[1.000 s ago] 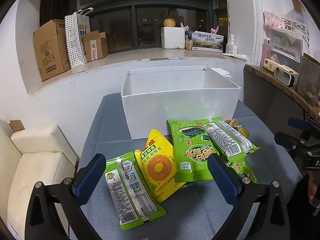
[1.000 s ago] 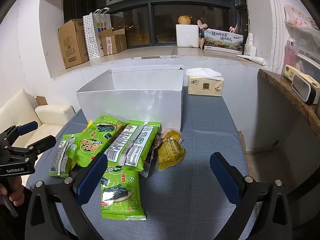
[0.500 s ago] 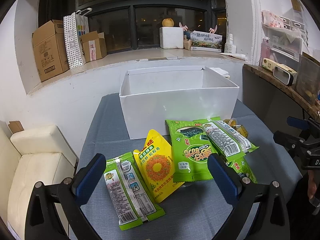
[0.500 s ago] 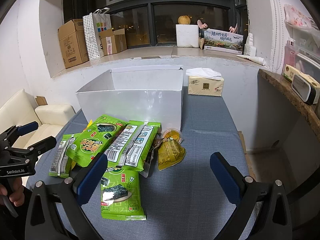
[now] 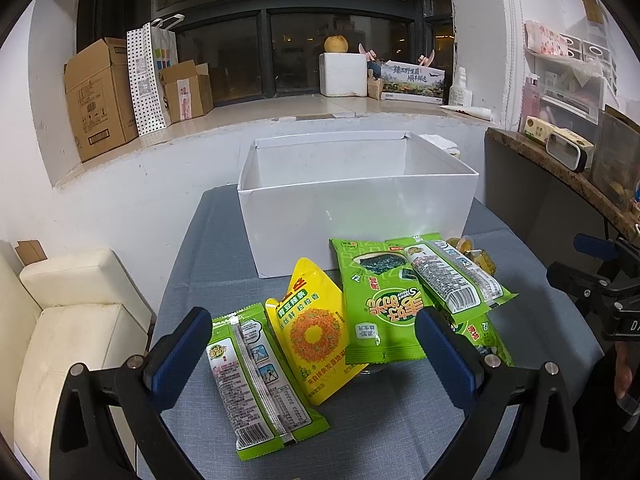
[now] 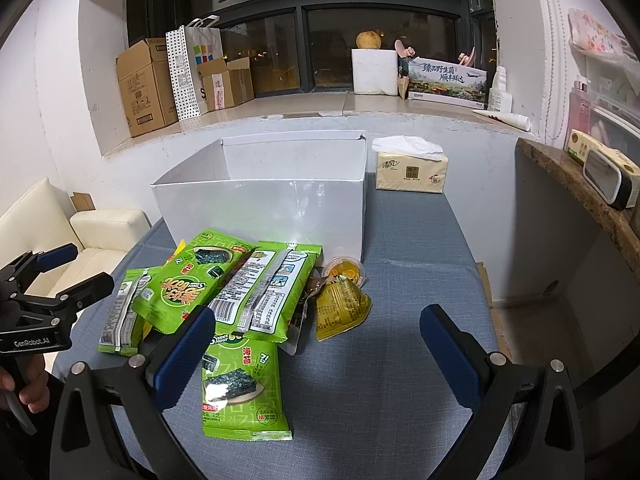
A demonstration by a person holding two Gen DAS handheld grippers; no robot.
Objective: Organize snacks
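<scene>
Snack packets lie in a loose, overlapping heap on the grey tablecloth (image 5: 208,240), just in front of the white box (image 5: 360,236), which stands open-topped and, as far as its inside shows, holds nothing; that placing suggests the heap is the supply and the box the destination, so the sorting has probably not begun. In the left wrist view a green packet (image 5: 260,380) lies seam-up nearest the camera, a yellow pouch (image 5: 316,332) overlaps it, and a green seaweed packet (image 5: 380,320) rests partly on the pouch. In the right wrist view another seaweed packet (image 6: 240,388) lies flat at the near edge of the heap, with a small yellow wrapped snack (image 6: 340,308) and a jelly cup (image 6: 346,270) off to its right, near the box corner. A tissue pack (image 6: 412,168) sits beyond the box. The left gripper (image 5: 316,348) hangs above the green packet and pouch, fingers spread wide, touching nothing. The right gripper (image 6: 320,352) is equally wide apart and empty, over bare cloth beside the seaweed packet.
</scene>
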